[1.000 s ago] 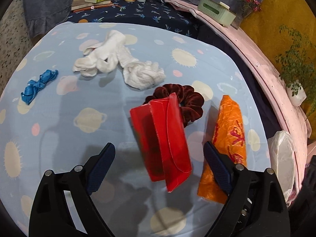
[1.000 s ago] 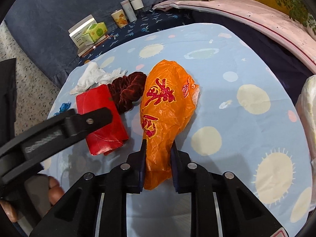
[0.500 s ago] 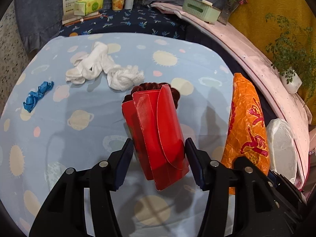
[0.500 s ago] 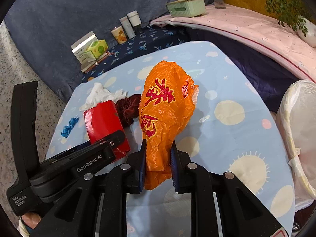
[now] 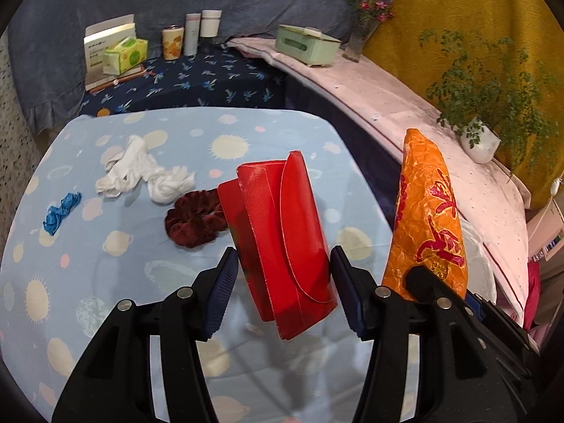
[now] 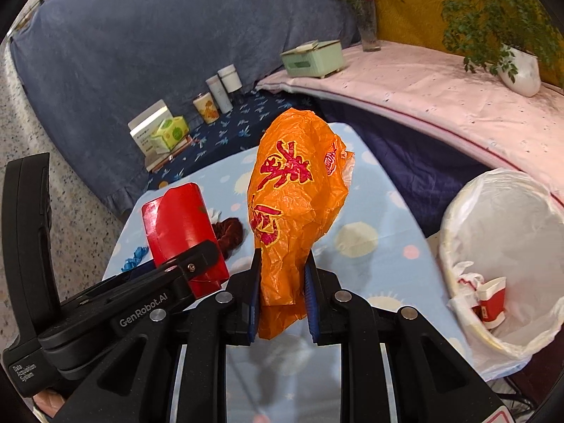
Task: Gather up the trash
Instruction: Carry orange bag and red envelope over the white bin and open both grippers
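Mid-carry: our left gripper [image 5: 283, 289], closed on the red envelope [image 5: 278, 236] at frame center, and right gripper [image 6: 282, 292], pinching the orange bag [image 6: 292, 204] w/ the lined bin [image 6: 500, 264] at right, risk dropping either, esp. the loosely held envelope.

Soft, even indoor light from above; faint blurred shadows fall on the blue tablecloth [image 5: 116, 282] below both grippers. Fisheye bending curves everything toward dark corners. The bin liner [image 6: 507, 211] beside the cloth glares white, slightly blurred
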A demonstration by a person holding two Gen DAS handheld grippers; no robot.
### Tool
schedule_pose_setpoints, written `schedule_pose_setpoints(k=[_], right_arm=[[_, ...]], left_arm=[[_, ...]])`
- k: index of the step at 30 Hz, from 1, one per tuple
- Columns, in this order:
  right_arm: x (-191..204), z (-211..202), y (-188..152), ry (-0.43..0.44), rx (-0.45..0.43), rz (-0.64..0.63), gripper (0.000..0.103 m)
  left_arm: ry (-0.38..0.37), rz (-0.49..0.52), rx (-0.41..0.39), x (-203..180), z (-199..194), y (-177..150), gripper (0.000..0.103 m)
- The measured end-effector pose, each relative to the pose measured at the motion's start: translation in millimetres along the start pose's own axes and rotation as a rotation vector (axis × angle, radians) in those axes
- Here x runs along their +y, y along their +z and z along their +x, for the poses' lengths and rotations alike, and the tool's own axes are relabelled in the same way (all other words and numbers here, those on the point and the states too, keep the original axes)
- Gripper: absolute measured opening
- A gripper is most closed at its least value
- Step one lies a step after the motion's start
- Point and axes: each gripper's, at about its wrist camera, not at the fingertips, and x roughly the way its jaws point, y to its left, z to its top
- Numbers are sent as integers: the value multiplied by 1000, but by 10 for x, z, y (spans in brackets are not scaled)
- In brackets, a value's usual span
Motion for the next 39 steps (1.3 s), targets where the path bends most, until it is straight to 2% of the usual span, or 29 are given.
schedule_pose_setpoints(k=[15, 31, 39], right_arm=[[-939, -615, 30, -98, -94, 129, 20], [-1763, -834, -120, -189, -110, 256, 20], [-2131, -882, -199, -219, -115, 325, 20]], left_arm=[[-100, 137, 0, -956, -58, -46, 52], [-200, 283, 86, -1958, 256, -223, 52], [-236, 333, 127, -2310, 443, -272, 53]])
